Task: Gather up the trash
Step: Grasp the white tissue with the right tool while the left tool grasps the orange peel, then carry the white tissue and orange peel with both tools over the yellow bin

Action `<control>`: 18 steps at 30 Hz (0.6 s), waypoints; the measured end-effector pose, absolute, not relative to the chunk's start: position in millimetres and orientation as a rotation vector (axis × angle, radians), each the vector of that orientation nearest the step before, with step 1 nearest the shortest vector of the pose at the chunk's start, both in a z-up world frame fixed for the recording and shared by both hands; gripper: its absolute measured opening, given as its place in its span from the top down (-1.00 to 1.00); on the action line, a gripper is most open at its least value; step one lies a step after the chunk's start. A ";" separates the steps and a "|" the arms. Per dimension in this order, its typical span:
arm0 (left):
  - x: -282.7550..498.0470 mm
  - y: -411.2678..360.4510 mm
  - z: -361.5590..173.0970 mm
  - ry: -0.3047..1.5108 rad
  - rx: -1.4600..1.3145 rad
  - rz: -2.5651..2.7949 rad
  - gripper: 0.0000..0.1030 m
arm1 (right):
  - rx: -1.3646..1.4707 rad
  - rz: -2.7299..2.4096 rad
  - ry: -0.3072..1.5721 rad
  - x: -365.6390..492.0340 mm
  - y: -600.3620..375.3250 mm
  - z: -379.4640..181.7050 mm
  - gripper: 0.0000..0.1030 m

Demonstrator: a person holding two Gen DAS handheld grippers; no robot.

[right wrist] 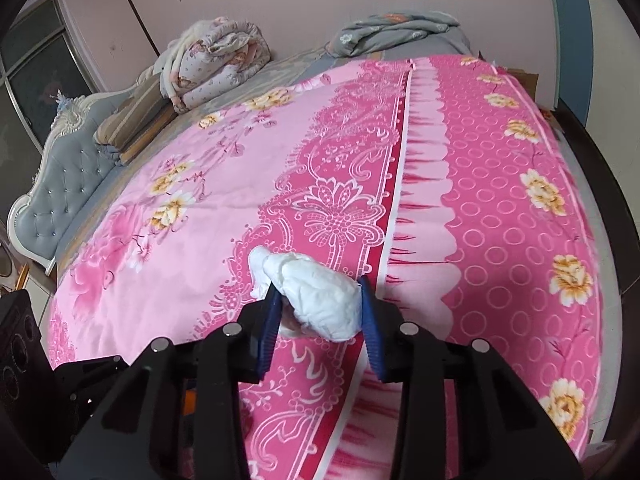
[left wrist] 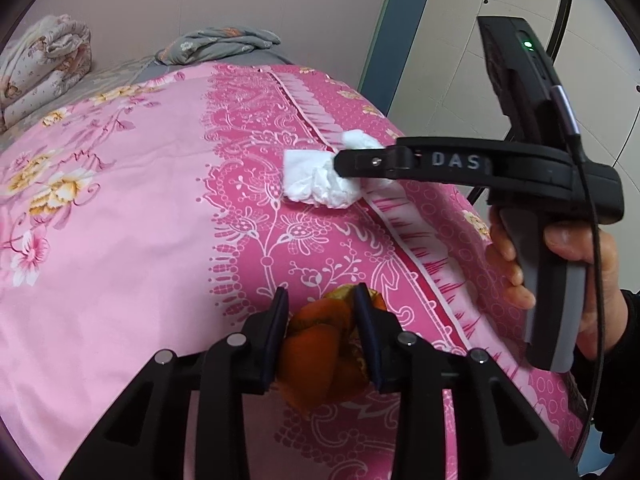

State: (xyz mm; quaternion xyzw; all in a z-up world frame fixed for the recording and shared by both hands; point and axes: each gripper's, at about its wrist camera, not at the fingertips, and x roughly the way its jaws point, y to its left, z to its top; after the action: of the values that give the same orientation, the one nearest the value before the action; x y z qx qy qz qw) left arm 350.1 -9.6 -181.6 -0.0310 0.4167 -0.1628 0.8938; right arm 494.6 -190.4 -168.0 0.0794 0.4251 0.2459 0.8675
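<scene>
A piece of orange peel (left wrist: 316,344) sits between the dark pads of my left gripper (left wrist: 322,292), which is shut on it just above the pink flowered bedspread (left wrist: 120,240). Further up the bed, a crumpled white tissue (left wrist: 312,184) is held at the tip of my right gripper (left wrist: 340,164), seen side-on with a hand (left wrist: 580,280) on its handle. In the right wrist view the tissue (right wrist: 320,300) fills the gap between the blue pads of the right gripper (right wrist: 319,285), and both pads press on it over the bedspread (right wrist: 500,240).
A folded flowered quilt (right wrist: 216,60) and a grey blanket (right wrist: 400,32) lie at the far end of the bed. A grey tufted headboard (right wrist: 68,184) stands at the left. A black speaker-like box (right wrist: 20,344) sits beside the bed's near left edge.
</scene>
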 end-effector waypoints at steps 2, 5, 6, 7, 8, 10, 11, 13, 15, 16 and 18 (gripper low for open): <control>346.2 -8.6 -176.2 0.854 -0.063 -0.335 0.38 | 0.181 0.512 0.881 489.3 -195.4 -160.3 0.32; 340.3 -6.1 -166.7 0.837 -0.060 -0.329 0.38 | 0.194 0.503 0.864 477.5 -202.8 -147.7 0.32; 337.8 -5.3 -163.0 0.829 -0.062 -0.328 0.38 | 0.194 0.504 0.855 472.0 -205.7 -142.3 0.32; 334.7 -4.8 -158.3 0.819 -0.064 -0.327 0.38 | 0.194 0.503 0.848 468.2 -208.1 -138.5 0.32; 330.9 -4.2 -152.9 0.807 -0.065 -0.326 0.38 | 0.195 0.499 0.836 461.1 -212.3 -131.5 0.32; 324.7 -3.7 -143.9 0.789 -0.063 -0.318 0.38 | 0.201 0.492 0.823 450.6 -217.7 -122.8 0.32; 321.7 -2.9 -138.8 0.779 -0.060 -0.309 0.38 | 0.210 0.485 0.815 443.3 -221.9 -117.4 0.32; 314.0 -1.1 -131.2 0.769 -0.059 -0.292 0.38 | 0.229 0.477 0.801 430.1 -231.0 -107.2 0.32; 305.3 -0.3 -124.0 0.762 -0.055 -0.263 0.38 | 0.231 0.466 0.784 416.6 -238.2 -98.0 0.32; 299.9 0.9 -120.3 0.755 -0.059 -0.262 0.38 | 0.229 0.462 0.778 411.3 -240.7 -94.6 0.32; 288.6 1.4 -112.8 0.742 -0.068 -0.253 0.38 | 0.228 0.458 0.762 395.7 -247.5 -84.1 0.32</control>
State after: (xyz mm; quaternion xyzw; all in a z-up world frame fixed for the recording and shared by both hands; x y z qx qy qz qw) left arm 288.6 1.4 -112.8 -0.0329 0.3617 -0.1235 0.9235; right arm 395.7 -247.5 -84.1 0.1100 0.3677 0.2211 0.8966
